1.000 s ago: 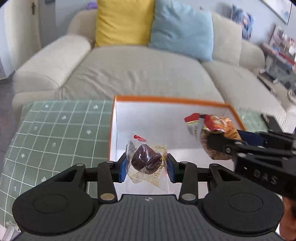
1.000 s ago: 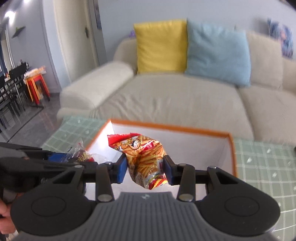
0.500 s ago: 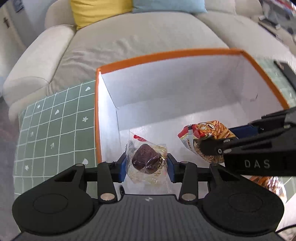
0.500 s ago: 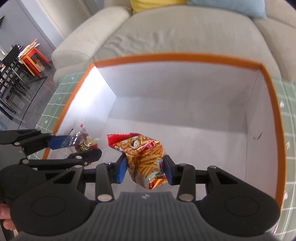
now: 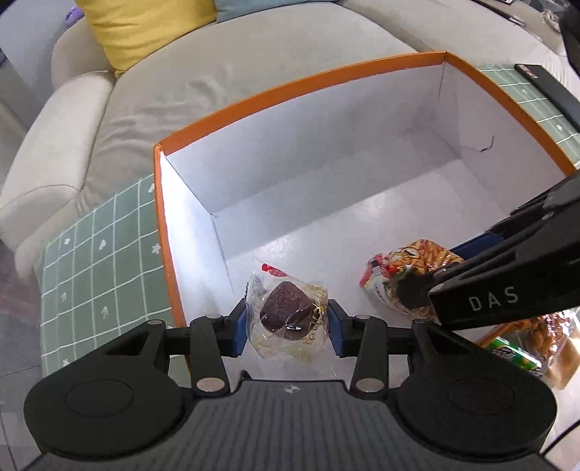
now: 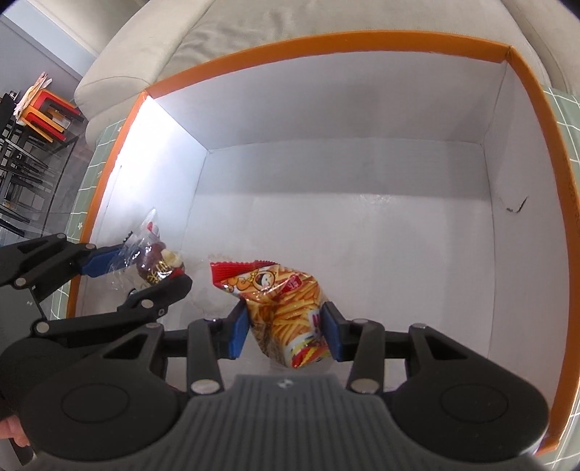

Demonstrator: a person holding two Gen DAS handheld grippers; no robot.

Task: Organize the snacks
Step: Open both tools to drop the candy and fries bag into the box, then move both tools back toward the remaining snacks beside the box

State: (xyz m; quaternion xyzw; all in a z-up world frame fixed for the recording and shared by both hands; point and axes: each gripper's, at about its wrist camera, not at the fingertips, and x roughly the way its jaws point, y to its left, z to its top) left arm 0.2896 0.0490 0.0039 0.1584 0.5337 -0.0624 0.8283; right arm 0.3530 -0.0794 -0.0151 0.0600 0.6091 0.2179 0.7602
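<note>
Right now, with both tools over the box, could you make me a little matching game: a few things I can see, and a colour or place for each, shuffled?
Things:
1. fries packet
2. chocolate cake in clear wrapper
3. box
4. cushion

Descriptions:
A. yellow, on the sofa
B. between the right tool's pads
C. orange rim, white inside
D. between the left tool's pads

Pairs: 1-B, 2-D, 3-C, 4-A
</note>
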